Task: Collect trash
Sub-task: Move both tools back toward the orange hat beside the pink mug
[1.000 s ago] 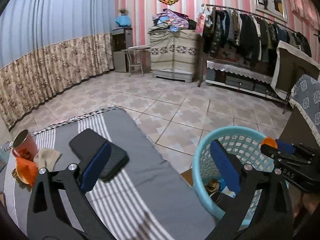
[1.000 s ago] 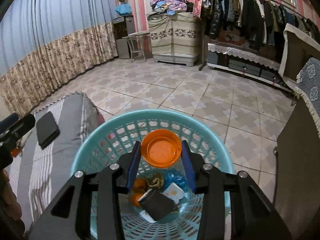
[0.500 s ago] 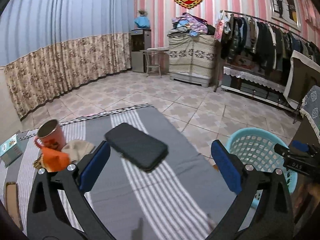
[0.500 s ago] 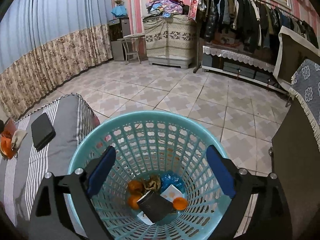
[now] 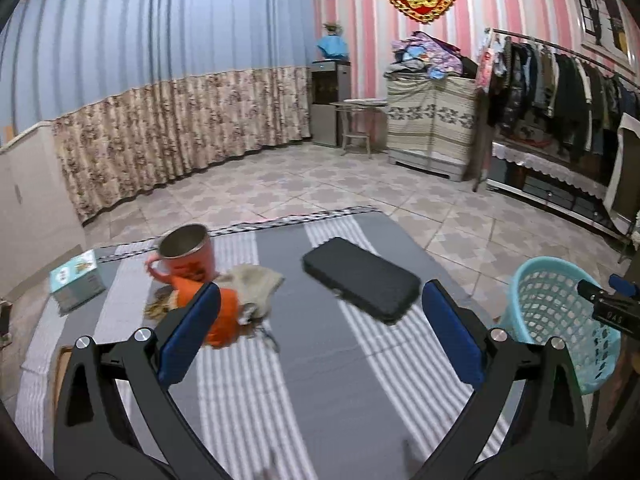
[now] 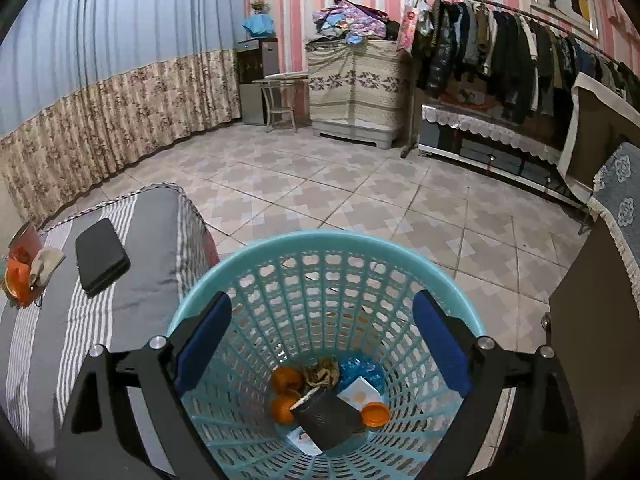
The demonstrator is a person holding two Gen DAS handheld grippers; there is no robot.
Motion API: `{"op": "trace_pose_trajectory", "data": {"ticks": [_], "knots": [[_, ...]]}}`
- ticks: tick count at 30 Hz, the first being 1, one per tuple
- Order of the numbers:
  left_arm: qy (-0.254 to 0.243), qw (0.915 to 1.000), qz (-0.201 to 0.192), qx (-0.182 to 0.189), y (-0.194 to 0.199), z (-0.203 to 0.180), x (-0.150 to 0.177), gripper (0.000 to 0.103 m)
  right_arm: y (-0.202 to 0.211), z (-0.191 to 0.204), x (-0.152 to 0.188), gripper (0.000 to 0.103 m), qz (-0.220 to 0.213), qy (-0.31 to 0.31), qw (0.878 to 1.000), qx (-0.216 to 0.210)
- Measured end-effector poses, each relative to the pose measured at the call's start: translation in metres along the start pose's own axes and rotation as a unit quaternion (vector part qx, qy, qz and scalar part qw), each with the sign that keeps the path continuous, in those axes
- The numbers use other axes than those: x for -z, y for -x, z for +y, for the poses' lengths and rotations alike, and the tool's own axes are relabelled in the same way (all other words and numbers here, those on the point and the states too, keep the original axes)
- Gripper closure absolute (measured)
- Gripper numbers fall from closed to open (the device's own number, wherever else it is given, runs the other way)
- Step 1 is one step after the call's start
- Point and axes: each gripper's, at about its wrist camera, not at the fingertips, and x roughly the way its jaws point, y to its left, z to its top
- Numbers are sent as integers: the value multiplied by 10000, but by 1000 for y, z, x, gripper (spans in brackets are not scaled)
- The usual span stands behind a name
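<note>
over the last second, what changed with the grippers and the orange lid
The right hand-held gripper opened and dropped the orange lid into the blue basket. The left hand-held gripper swung left toward the mug and scraps, staying open. The phone stayed put.

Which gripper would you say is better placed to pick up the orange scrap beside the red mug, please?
Left: the open left gripper faces the crumpled orange scrap; the open right gripper hangs over the turquoise plastic basket.
</note>
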Motion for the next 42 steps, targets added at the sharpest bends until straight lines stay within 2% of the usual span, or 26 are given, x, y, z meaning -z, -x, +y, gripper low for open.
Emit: {"op": "trace_pose_trajectory", "data": {"ticks": [8, 15, 26, 31, 32, 34, 42], "knots": [[181, 9990, 63, -414, 14, 35, 7, 6, -1, 2, 0, 13, 21, 25, 10000, 26], [244, 9976, 124, -633, 16, 56, 16, 6, -4, 1, 2, 9, 1, -6, 9999, 137], [499, 9966, 166, -627, 13, 84, 25, 6, 5, 9, 14, 9, -24, 183, 9993, 324], [640, 9955, 352, -608, 13, 108, 36, 6, 21, 24, 26, 9, -26, 311, 9994, 162], [652, 9952, 386, -623, 13, 113, 39, 6, 23, 28, 26, 5, -16, 287, 9995, 114], [659, 9947, 412, -678, 12, 122, 43, 6, 24, 41, 27, 4, -44, 224, 9997, -29], [566, 9921, 717, -858, -20, 157, 48, 6, 13, 118, 35, 4, 54, 641, 9961, -612]]}}
